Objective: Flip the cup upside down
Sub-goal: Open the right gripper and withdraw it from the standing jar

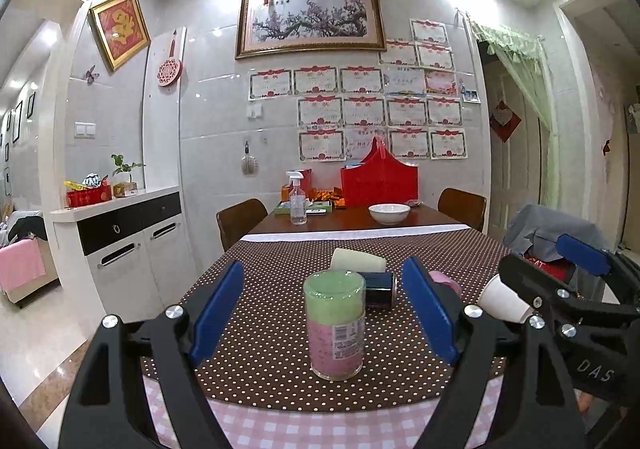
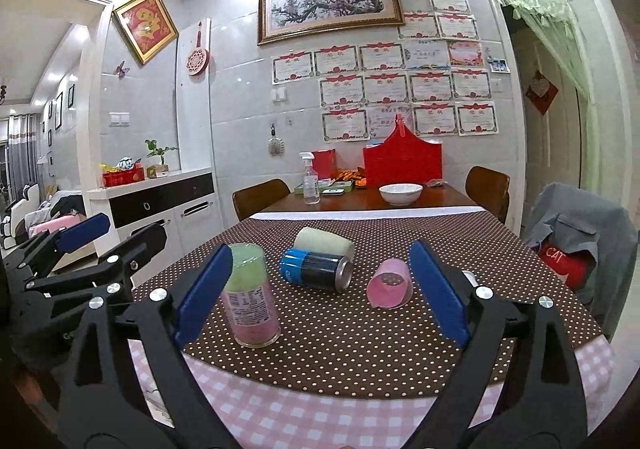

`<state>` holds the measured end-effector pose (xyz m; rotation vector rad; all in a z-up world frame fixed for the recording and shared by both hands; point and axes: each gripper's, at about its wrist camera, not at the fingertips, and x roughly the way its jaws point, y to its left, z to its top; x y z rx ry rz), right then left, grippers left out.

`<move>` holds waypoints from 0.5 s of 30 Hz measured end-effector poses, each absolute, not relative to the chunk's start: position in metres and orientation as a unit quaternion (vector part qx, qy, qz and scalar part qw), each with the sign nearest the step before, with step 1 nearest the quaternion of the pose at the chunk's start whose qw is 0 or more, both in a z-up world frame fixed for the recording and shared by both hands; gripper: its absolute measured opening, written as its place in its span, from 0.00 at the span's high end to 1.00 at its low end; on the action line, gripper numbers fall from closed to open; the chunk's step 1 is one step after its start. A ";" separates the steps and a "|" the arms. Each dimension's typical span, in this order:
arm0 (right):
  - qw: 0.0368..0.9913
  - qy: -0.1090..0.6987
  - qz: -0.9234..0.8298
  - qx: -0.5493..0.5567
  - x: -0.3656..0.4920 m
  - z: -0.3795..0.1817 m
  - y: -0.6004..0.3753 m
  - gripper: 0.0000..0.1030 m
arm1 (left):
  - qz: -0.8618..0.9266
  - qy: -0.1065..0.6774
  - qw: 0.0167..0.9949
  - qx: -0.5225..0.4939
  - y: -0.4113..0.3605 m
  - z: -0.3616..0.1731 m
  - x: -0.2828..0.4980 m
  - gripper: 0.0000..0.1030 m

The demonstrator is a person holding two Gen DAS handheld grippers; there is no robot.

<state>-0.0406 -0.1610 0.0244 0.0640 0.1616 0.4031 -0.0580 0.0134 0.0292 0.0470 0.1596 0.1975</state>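
Note:
A tall clear cup (image 1: 335,325) with green upper and pink lower filling stands upright on the dotted tablecloth; it also shows in the right wrist view (image 2: 250,295). My left gripper (image 1: 324,313) is open, its blue fingers on either side of this cup without touching. A pink cup (image 2: 390,284) lies on its side, mouth toward me; only its edge (image 1: 444,281) shows in the left wrist view. My right gripper (image 2: 322,289) is open and empty above the table's near edge. In the left wrist view a white paper cup (image 1: 502,299) lies partly hidden behind the right gripper.
A dark can (image 2: 318,269) and a cream cylinder (image 2: 324,243) lie on their sides mid-table. A white bowl (image 2: 401,193), a spray bottle (image 2: 311,179) and a red bag (image 2: 402,165) stand at the far end. Chairs flank the table; a grey-draped chair (image 2: 576,233) is at right.

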 end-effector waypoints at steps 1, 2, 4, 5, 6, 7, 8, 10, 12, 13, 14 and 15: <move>0.976 0.080 0.199 0.032 -0.040 0.025 -0.162 0.13 | 0.099 0.078 0.992 0.024 0.013 0.030 -0.058 0.22; 0.976 0.079 0.199 0.032 -0.040 0.025 -0.162 0.13 | 0.100 0.076 0.992 0.025 0.012 0.029 -0.059 0.22; 0.977 0.077 0.198 0.030 -0.040 0.025 -0.163 0.13 | 0.101 0.072 0.992 0.028 0.012 0.030 -0.060 0.22; 0.977 0.077 0.198 0.030 -0.041 0.025 -0.163 0.13 | 0.101 0.070 0.992 0.029 0.012 0.030 -0.061 0.22; 0.977 0.077 0.198 0.028 -0.040 0.025 -0.163 0.12 | 0.101 0.069 0.992 0.029 0.012 0.031 -0.061 0.22; 0.977 0.077 0.198 0.028 -0.040 0.025 -0.163 0.12 | 0.101 0.068 0.992 0.028 0.013 0.031 -0.061 0.22; 0.977 0.077 0.198 0.027 -0.041 0.025 -0.162 0.12 | 0.100 0.066 0.992 0.027 0.013 0.032 -0.062 0.22; 0.977 0.076 0.198 0.025 -0.042 0.025 -0.162 0.12 | 0.101 0.064 0.993 0.027 0.014 0.033 -0.062 0.22; 0.977 0.075 0.199 0.025 -0.042 0.025 -0.162 0.12 | 0.101 0.061 0.993 0.028 0.013 0.032 -0.062 0.22; 0.977 0.075 0.199 0.025 -0.042 0.025 -0.162 0.12 | 0.103 0.060 0.992 0.029 0.014 0.032 -0.062 0.22; 0.977 0.076 0.199 0.025 -0.042 0.025 -0.162 0.12 | 0.103 0.059 0.992 0.029 0.014 0.032 -0.062 0.22; 0.977 0.076 0.199 0.025 -0.042 0.025 -0.161 0.11 | 0.103 0.059 0.992 0.030 0.013 0.032 -0.062 0.22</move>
